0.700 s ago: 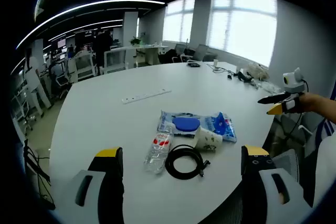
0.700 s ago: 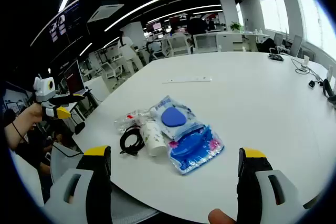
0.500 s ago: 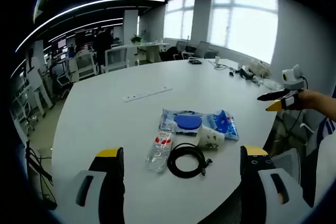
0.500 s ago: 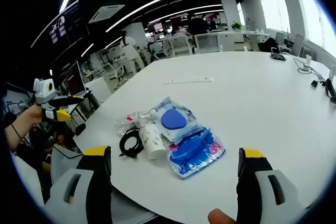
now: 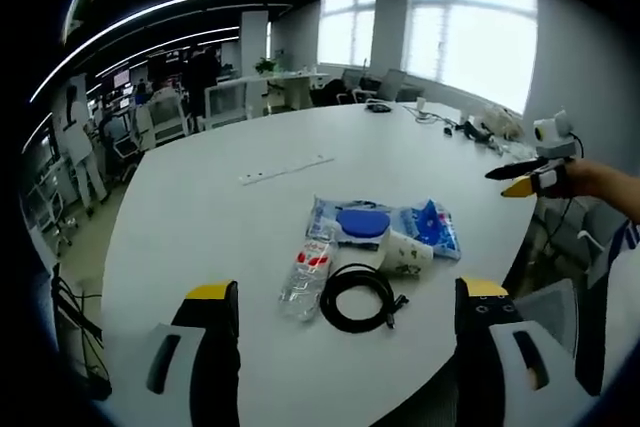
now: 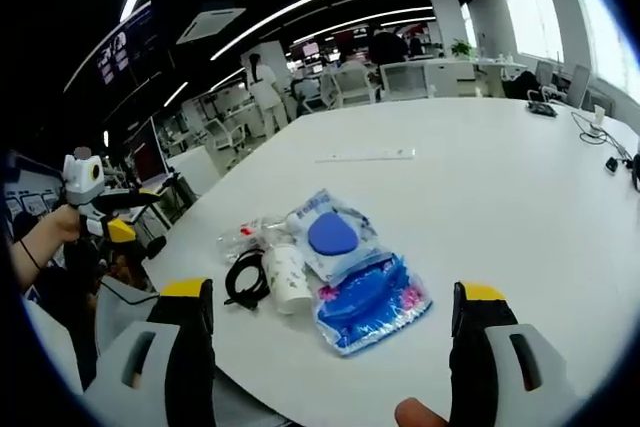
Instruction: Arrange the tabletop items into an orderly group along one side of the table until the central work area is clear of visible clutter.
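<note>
A small pile lies near the table's near edge. In the left gripper view I see a clear plastic bottle [image 5: 306, 281] on its side, a coiled black cable [image 5: 357, 297], a tipped paper cup [image 5: 407, 251] and two blue packets [image 5: 380, 224]. The right gripper view holds the same pile: cable [image 6: 244, 279], cup [image 6: 283, 276], a packet with a blue round shape [image 6: 333, 237] and a blue packet [image 6: 367, 294]. My left gripper [image 5: 342, 305] stands open before the pile. My right gripper [image 6: 327, 303] is open too, above the near packet. Each gripper appears far off in the other's view, held in a hand [image 6: 40, 243].
The big white round table [image 5: 200, 217] carries a white power strip [image 5: 286, 169] farther back. Cables and small items [image 5: 470, 130] lie at its far right edge. Office chairs and desks [image 6: 400, 77] fill the room behind. People stand in the background.
Both views have shifted a little with the hands; the pile sits slightly lower in each view. The items on the table have not moved, and both grippers stay open.
</note>
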The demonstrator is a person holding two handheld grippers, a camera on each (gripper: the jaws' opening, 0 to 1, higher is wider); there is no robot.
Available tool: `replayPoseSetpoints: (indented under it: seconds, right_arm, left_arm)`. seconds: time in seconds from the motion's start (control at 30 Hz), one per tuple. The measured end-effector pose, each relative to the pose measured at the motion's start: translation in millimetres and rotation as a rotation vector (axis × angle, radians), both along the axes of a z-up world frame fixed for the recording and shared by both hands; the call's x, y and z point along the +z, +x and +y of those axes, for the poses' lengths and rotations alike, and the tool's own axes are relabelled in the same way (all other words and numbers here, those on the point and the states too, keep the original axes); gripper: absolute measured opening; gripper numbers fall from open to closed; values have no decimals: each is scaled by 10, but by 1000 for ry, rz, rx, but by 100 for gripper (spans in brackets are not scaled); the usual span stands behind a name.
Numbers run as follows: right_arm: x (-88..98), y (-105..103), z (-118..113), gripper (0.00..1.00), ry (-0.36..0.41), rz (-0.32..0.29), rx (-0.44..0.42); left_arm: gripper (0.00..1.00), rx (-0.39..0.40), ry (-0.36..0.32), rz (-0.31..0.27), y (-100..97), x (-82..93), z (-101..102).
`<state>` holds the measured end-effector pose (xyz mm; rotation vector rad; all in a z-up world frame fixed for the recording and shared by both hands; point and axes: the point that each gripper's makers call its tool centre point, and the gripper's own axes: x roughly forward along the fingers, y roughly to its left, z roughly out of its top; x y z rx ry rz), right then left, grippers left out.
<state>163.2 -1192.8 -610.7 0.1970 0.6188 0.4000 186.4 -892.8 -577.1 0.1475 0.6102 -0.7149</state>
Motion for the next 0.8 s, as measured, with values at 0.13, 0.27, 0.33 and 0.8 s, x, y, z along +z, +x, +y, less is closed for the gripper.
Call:
replayPoseSetpoints:
  seconds: [0.13,0.27,0.33,0.8]
  right_arm:
    - [-31,-41,32,98,8,3,-4]
    - [-36,-120,60,98,-3,15,3]
    - [-30,-134,59,98,-2,13,3]
    - [80,-94,235,96,3,-7,-1]
  left_arm:
    - [86,4,-10,-6,33,-3,29]
    - [85,9,-12,-16,49,22,46]
    - [84,3,-11,-21,44,31,45]
    - [83,-22,-25,-32,-60,74,165]
